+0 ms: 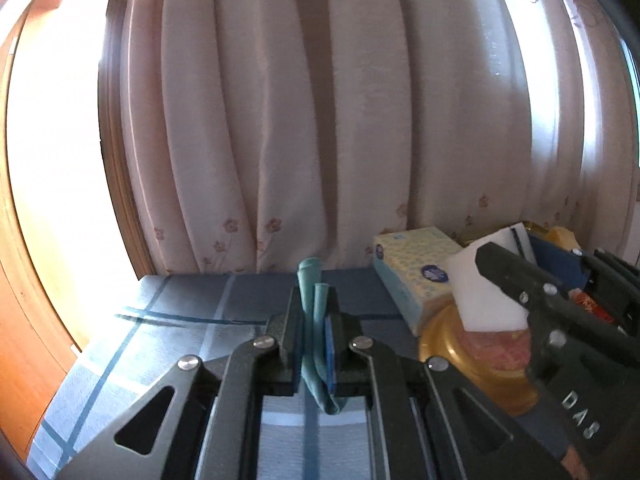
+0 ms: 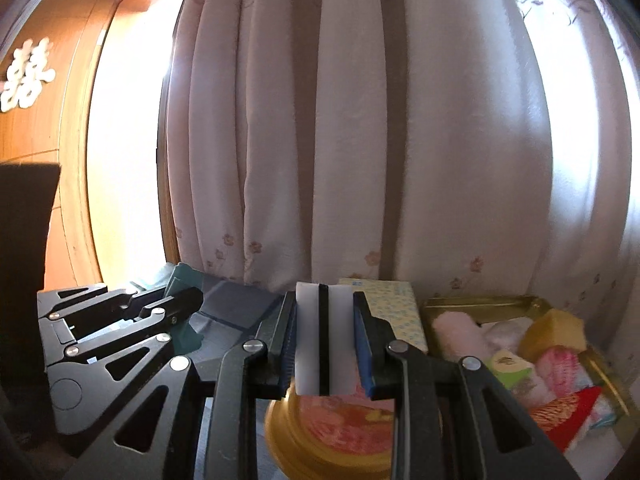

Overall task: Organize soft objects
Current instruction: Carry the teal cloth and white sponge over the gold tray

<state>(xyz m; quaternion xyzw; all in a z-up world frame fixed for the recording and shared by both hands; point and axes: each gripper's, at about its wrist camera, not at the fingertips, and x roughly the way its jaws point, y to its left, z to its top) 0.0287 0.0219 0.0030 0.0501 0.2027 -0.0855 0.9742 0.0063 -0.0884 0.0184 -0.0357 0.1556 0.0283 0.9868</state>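
1. Your left claw (image 1: pixel 314 344) was clenched on a teal cloth (image 1: pixel 312 292); in the left wrist view the cloth stuck up between the blue pads at lower centre, and its folded end hung out beneath them.
2. Your right claw (image 2: pixel 325 344) gripped a white sponge with a dark middle layer (image 2: pixel 324 336), held upright between the pads at the bottom centre of the right wrist view (the same sponge (image 1: pixel 486 280) showed at the right of the left wrist view).
3. Below that sponge sat a round gold tin (image 2: pixel 332 440) with a pink-red lid.
4. A pale tissue pack (image 2: pixel 396 312) with a blue dot pattern lay on the desk (image 1: pixel 160 344), just behind the tin.
5. At the lower right of the right wrist view, a gold tray (image 2: pixel 480 304) held soft things: a pink rolled towel (image 2: pixel 460 332), a yellow sponge (image 2: pixel 556 330), and red and pink fabrics (image 2: pixel 568 412).
6. A pale flowered curtain (image 2: pixel 360 120) hung behind the desk.
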